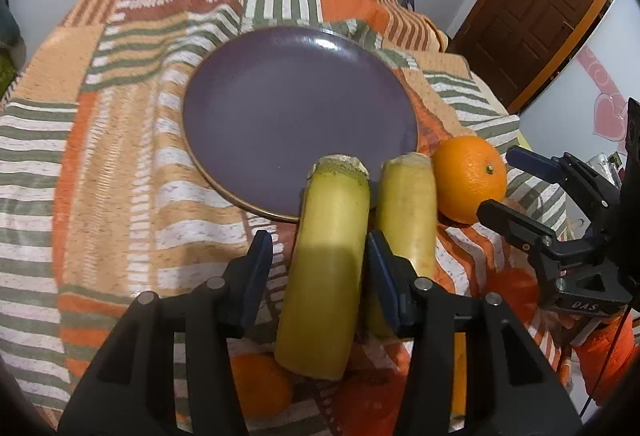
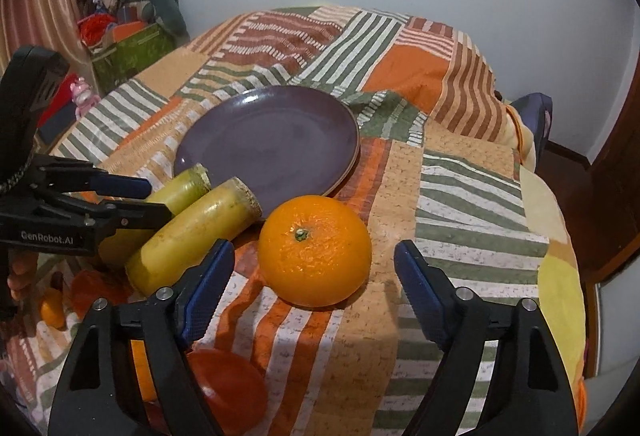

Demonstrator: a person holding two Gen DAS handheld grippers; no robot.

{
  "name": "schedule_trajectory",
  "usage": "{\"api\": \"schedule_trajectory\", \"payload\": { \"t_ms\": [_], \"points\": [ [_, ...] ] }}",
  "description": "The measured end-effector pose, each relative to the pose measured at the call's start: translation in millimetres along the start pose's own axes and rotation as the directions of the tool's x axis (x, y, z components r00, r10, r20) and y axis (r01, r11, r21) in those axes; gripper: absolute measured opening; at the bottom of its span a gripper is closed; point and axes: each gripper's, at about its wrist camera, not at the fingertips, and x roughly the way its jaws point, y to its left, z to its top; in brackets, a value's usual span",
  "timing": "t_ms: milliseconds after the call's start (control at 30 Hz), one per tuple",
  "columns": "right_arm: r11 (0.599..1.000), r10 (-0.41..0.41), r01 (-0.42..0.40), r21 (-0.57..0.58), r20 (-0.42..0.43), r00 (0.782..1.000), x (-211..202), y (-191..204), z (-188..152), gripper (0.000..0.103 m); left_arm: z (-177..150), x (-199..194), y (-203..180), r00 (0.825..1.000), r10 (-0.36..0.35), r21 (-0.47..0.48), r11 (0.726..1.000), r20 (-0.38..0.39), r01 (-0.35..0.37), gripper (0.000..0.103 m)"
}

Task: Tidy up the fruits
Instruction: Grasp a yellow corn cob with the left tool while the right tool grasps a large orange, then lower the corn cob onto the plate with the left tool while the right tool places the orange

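A purple plate (image 1: 296,108) lies empty on the striped cloth; it also shows in the right wrist view (image 2: 272,140). Two yellow-green banana pieces lie at its near rim. My left gripper (image 1: 320,256) is open around the left banana piece (image 1: 328,268); its fingers stand just apart from it. The second banana piece (image 1: 408,212) lies beside it to the right. An orange (image 2: 314,250) sits on the cloth between my right gripper's (image 2: 314,276) wide open fingers. In the left wrist view the orange (image 1: 468,178) is right of the bananas.
A red fruit (image 2: 232,384) and small orange fruits (image 1: 260,384) lie near the table's front edge under the grippers. A green box with clutter (image 2: 128,48) stands by the wall at the far left. A brown door (image 1: 532,20) is at the right.
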Motion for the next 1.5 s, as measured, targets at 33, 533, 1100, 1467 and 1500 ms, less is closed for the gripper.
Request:
{"api": "schedule_trajectory", "payload": {
  "t_ms": [33,533,1100,1467,1500],
  "points": [
    [1.0,0.015,-0.015,0.006,-0.01,1.0,2,-2,0,0.076,1,8,1,0.999,-0.005,-0.003,1.0,-0.033,0.005,0.048],
    [0.999,0.047,-0.046,0.016,-0.078,0.996,26,-9,0,0.067,3,15,1,0.999,0.015,0.005,1.0,-0.041,-0.015,0.039],
    [0.998,0.022,-0.025,0.056,0.057,0.998,-13,-13,37,0.066,21,-42,6,0.993,0.052,-0.009,0.999,0.11,-0.051,0.038],
    [0.998,0.036,-0.042,0.044,0.138,0.99,-13,-10,82,0.066,58,-61,18,0.977,0.092,-0.023,0.996,0.195,-0.089,0.038],
    [0.998,0.04,-0.047,0.045,0.139,0.99,-10,-11,85,0.066,61,-60,18,0.975,0.097,-0.022,0.995,0.199,-0.094,0.038]
  ]
}}
